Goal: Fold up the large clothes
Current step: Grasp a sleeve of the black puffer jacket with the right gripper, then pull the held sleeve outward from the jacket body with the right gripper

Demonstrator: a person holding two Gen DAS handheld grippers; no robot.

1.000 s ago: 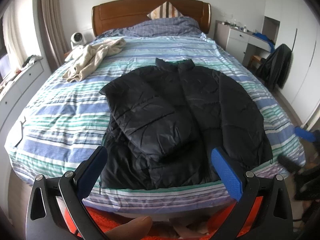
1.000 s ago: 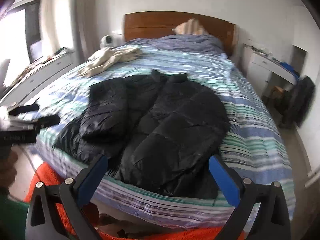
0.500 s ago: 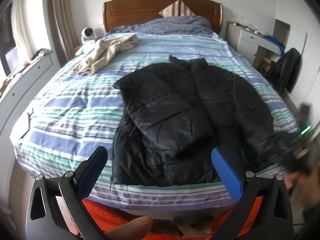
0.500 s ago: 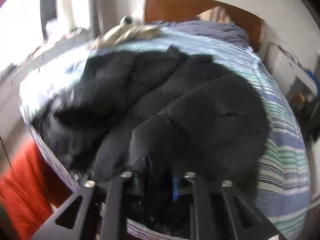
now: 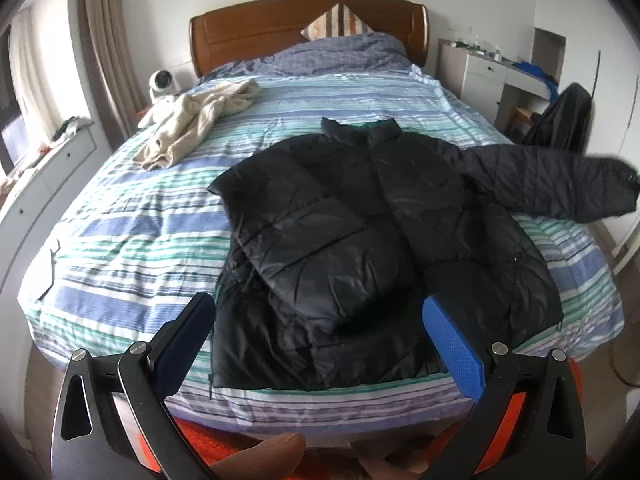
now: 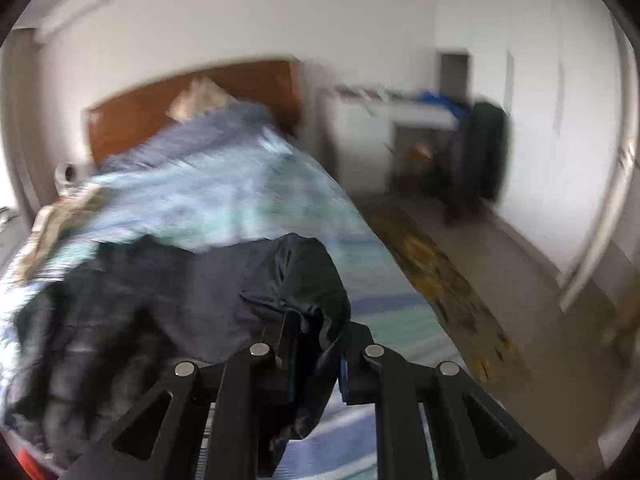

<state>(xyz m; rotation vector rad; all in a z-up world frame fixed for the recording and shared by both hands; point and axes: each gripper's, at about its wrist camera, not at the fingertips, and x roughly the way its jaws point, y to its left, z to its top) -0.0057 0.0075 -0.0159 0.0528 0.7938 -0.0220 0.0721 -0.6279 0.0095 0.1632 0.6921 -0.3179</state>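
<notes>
While the left gripper (image 5: 316, 332) hangs low in the frame with its blue pads spread apart and nothing between them, the right gripper (image 6: 316, 364) sits clamped on a sleeve cuff (image 6: 304, 280) at lower centre. Black puffer jacket (image 5: 360, 232): centre of the striped bed (image 5: 120, 232), one sleeve (image 5: 560, 184) lifted out toward the right edge. Cream garment (image 5: 192, 124): upper left. Wooden headboard (image 5: 256, 28): top, farthest.

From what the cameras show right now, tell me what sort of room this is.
A home bedroom, most likely. A bed with a striped cover fills the view, backed by a wooden headboard with a pillow against it. White drawers stand beside it, and a black puffer jacket lies spread for folding.
</notes>
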